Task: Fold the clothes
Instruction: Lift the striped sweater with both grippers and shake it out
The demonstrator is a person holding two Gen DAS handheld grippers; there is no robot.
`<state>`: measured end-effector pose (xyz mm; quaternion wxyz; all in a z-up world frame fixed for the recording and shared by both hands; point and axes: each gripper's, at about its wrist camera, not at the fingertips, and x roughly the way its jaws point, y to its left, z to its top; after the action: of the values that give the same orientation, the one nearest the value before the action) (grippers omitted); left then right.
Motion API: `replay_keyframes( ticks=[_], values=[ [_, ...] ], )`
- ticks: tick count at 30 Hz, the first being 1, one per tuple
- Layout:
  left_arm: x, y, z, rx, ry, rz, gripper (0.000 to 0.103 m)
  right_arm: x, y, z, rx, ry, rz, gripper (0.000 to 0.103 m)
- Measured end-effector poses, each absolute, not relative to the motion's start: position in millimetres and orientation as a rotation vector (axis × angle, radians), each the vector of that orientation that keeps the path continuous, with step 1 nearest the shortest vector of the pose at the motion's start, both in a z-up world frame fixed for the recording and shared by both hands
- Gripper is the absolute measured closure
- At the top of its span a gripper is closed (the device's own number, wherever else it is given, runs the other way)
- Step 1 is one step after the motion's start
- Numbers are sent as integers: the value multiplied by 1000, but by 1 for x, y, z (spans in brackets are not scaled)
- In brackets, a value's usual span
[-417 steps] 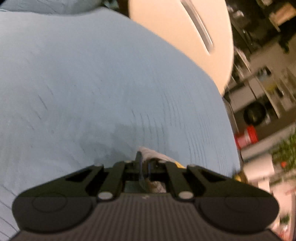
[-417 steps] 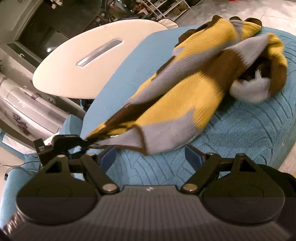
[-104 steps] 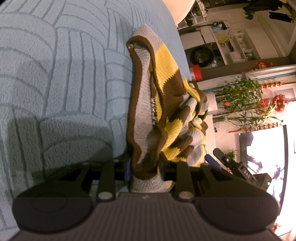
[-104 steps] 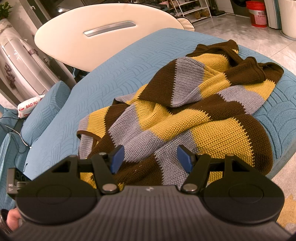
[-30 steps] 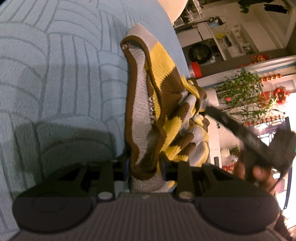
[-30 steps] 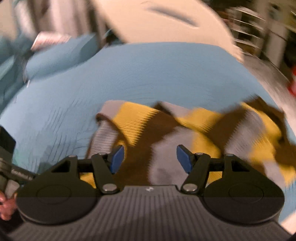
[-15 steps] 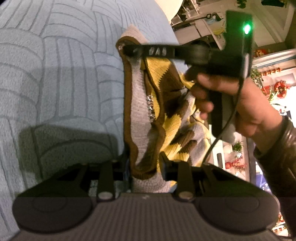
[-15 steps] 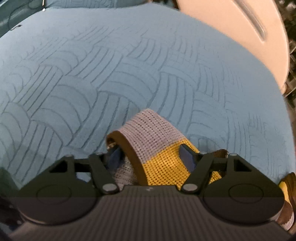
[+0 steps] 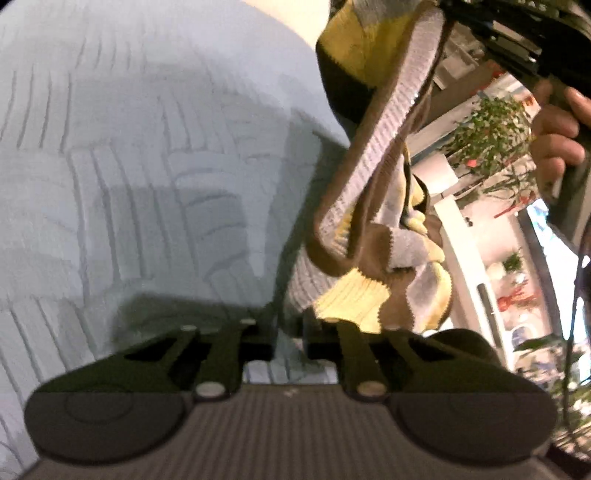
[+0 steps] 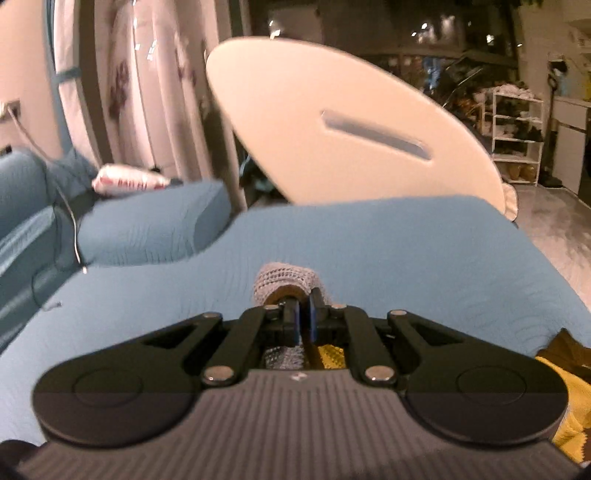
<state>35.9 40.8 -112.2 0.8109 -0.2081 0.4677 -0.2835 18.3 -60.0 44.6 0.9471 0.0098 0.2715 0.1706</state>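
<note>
The striped knit sweater (image 9: 373, 140) in yellow, grey and brown hangs in the air over the blue quilted surface (image 9: 129, 166). My left gripper (image 9: 290, 332) is shut on its grey and brown hem. My right gripper (image 10: 303, 314) is shut on a grey corner of the sweater (image 10: 286, 278); in the left wrist view it (image 9: 517, 33) holds that corner high at the top right, with the person's hand (image 9: 554, 133) on it. More of the yellow and brown knit (image 10: 565, 373) lies at the lower right.
A white oval tabletop (image 10: 351, 129) stands beyond the blue surface. A blue cushion (image 10: 147, 225) with a white packet (image 10: 129, 181) lies at left. Shelves (image 10: 517, 133) and tiled floor (image 10: 546, 221) are at right. Plants (image 9: 491, 129) stand beyond the edge.
My right gripper has closed on the sweater's grey corner and lifted it. The sweater now hangs stretched between both grippers, off the blue surface. My left gripper keeps its hold.
</note>
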Motion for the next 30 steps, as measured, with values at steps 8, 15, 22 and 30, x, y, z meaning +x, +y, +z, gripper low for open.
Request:
replay_keyframes(
  ticks=[8, 15, 22, 30],
  values=[
    [27, 23, -84, -448, 975, -576, 80, -11, -104, 70, 177, 459, 334, 94],
    [9, 27, -42, -318, 850, -305, 98, -30, -109, 91, 158, 391, 304, 93],
    [-26, 87, 66, -364, 511, -127, 98, -92, -121, 149, 187, 118, 306, 93],
    [-146, 117, 246, -230, 14, -38, 98, -171, -124, 232, 206, -245, 357, 96]
  ],
)
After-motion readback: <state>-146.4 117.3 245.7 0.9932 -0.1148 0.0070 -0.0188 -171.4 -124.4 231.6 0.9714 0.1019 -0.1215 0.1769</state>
